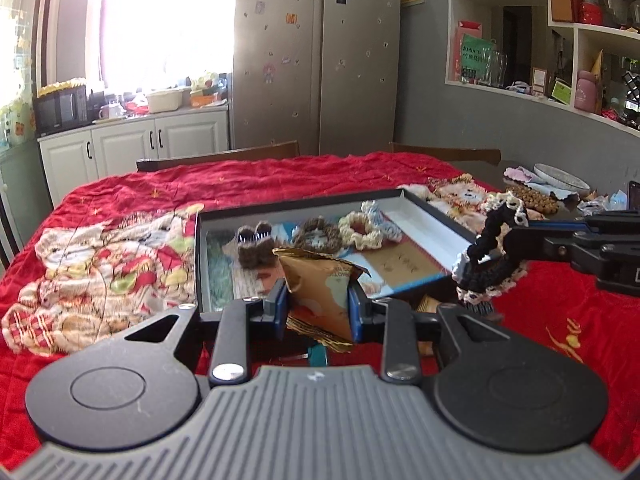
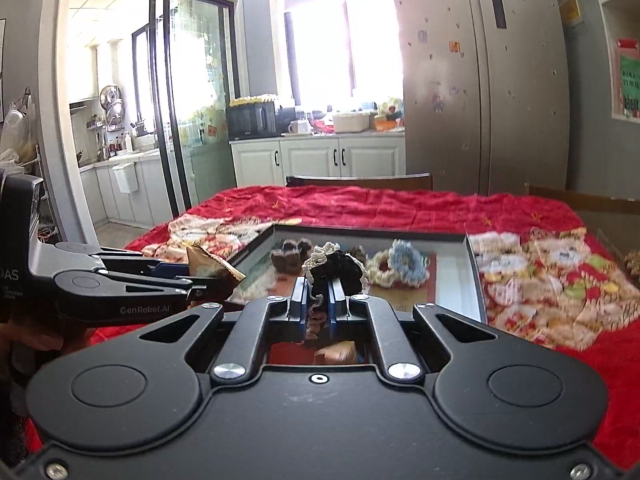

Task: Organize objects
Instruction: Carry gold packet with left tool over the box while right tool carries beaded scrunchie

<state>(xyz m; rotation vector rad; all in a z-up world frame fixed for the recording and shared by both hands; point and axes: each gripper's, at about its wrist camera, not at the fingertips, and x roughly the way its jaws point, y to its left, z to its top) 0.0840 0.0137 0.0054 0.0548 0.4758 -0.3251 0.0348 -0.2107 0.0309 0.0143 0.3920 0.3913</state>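
Left gripper [image 1: 318, 304]: your jaws clamp the crinkly gold-brown foil snack packet [image 1: 320, 292], light and slippery; hold its middle.
Right gripper [image 2: 319, 300]: jaws pinch the soft black crocheted scrunchie [image 2: 340, 266], near the shallow dark-rimmed box [image 2: 476, 280].

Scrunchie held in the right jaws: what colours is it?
Black scrunchie with cream lace edging; clearest in the left wrist view.

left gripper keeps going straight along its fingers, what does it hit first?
Likely the brown crocheted piece inside the open box. The left gripper, shut on the snack packet, points over the box's near edge; depth is unclear.
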